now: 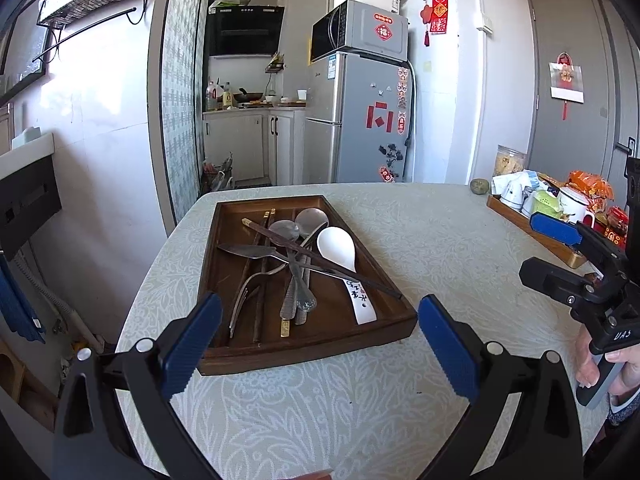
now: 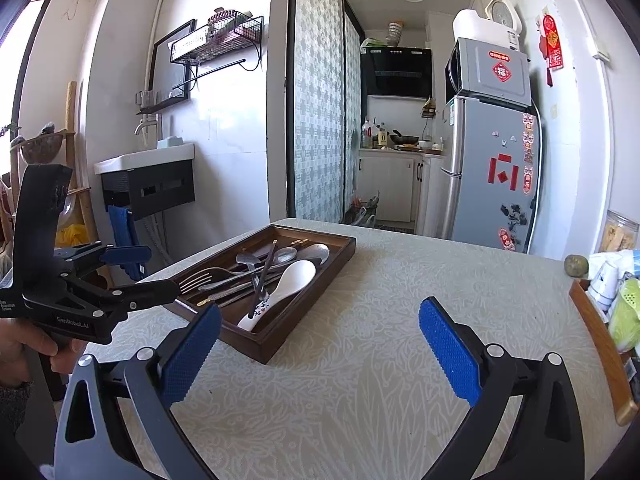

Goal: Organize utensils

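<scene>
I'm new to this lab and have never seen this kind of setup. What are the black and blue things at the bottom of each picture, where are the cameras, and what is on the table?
There is no robot here. A person holds a hand-operated claw in each hand, and each claw carries a wide-angle camera that looks forward along its two blue-padded fingers. One picture is from the left claw, the other from the right claw. Each camera also catches the other claw off to one side.

Both claws are open and hold nothing.

On the patterned table sits a dark wooden tray with jumbled utensils: a white ceramic spoon, metal spoons, a fork and dark chopsticks. A second tray with cups and snack packets stands at the table's right edge.
</scene>
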